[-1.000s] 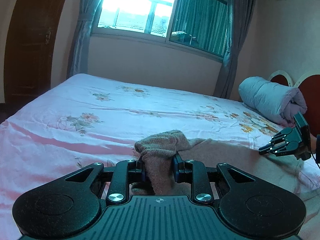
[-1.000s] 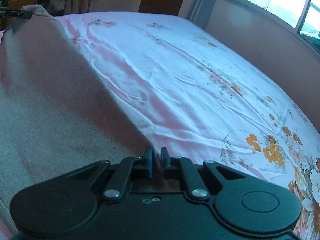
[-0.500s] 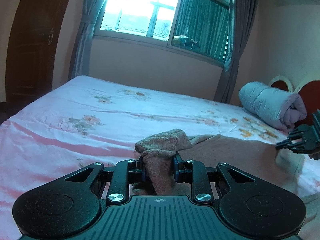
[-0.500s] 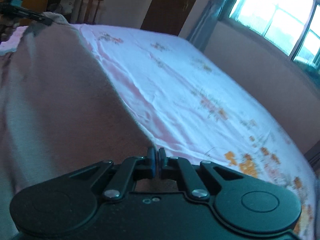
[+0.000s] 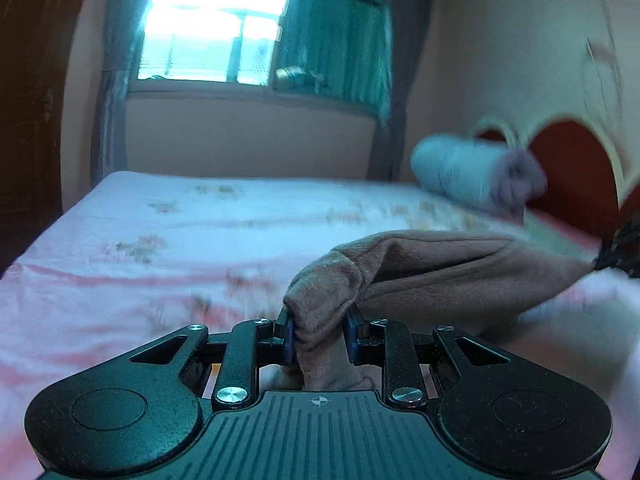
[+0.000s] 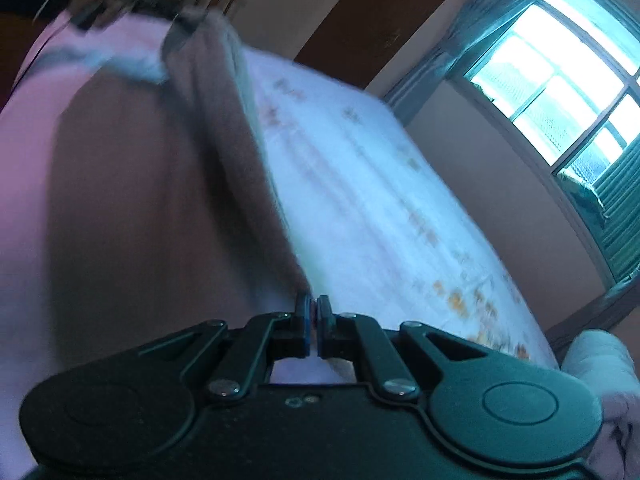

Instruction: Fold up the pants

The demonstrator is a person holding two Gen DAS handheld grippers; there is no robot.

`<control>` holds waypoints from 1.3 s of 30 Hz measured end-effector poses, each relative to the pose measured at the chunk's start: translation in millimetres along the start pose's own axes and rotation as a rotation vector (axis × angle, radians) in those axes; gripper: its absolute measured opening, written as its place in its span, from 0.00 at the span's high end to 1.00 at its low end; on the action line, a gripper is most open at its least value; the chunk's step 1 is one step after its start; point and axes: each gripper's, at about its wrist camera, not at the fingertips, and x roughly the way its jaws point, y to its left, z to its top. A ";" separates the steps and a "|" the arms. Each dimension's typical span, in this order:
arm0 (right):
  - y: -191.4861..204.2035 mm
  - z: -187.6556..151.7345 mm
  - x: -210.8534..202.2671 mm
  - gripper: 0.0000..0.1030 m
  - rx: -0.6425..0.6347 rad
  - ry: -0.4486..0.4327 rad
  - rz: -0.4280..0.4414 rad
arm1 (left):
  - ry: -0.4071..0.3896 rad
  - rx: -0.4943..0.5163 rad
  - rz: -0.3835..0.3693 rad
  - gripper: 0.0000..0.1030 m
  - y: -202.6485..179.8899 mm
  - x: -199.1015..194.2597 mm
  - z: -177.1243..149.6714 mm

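Floral bed (image 5: 200,232) under gripper-held pants (image 5: 440,268)

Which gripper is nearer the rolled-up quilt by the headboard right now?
Right. The right gripper, clamped on one end of the pants, is on the side of the rolled quilt. The left gripper holds the other end, farther down the bed.

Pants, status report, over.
Left gripper shut on brown pants. Right gripper shut on the other end. Pants stretched above floral bedsheet; nothing obstructing.

Two tongs (image 5: 318,338) (image 6: 313,322), one pants (image 5: 440,268), one bed (image 5: 160,240), one quilt roll (image 5: 476,178).
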 end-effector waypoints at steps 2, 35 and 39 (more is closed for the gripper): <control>43.6 -17.7 3.5 1.00 -0.036 0.043 -0.022 | 0.068 0.020 0.000 0.75 -11.2 -9.5 -23.4; 14.3 -170.9 28.4 0.53 2.016 -0.142 0.047 | 0.077 -1.037 0.120 0.74 -28.2 -54.4 -93.6; -3.1 -169.1 38.6 1.00 2.020 -0.111 0.053 | 0.115 -1.065 0.120 0.74 -21.0 -51.2 -86.5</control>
